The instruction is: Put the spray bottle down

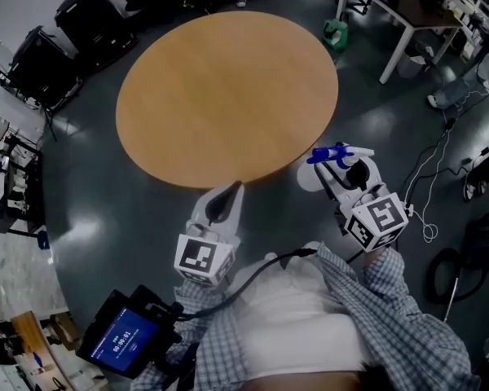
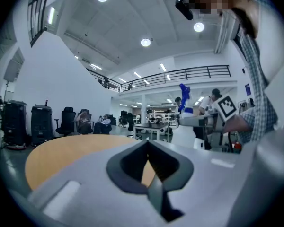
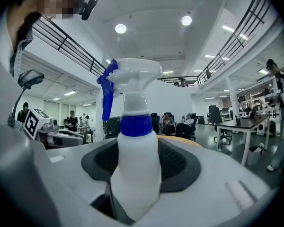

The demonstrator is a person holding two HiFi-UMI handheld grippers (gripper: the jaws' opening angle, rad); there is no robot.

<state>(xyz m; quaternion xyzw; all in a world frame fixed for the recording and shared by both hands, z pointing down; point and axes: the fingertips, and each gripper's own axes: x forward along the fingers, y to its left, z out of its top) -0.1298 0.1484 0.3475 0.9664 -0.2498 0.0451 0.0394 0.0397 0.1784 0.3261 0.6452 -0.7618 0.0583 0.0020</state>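
A white spray bottle (image 1: 354,153) with a blue trigger and collar stands upright between the jaws of my right gripper (image 1: 336,177), which is shut on its body. It hangs over the floor just off the right front edge of the round wooden table (image 1: 228,88). In the right gripper view the bottle (image 3: 135,160) fills the middle, its pads pressed on both sides of my right gripper (image 3: 137,186). My left gripper (image 1: 237,186) is shut and holds nothing, its tip at the table's near edge. In the left gripper view, the left gripper (image 2: 147,144) points across the tabletop (image 2: 61,155).
Black cases (image 1: 90,19) and office chairs stand beyond the table at the upper left. Desks (image 1: 407,15) and a green object (image 1: 336,32) are at the upper right. Cables (image 1: 428,218) lie on the floor at the right. A screen device (image 1: 122,336) hangs at the person's waist.
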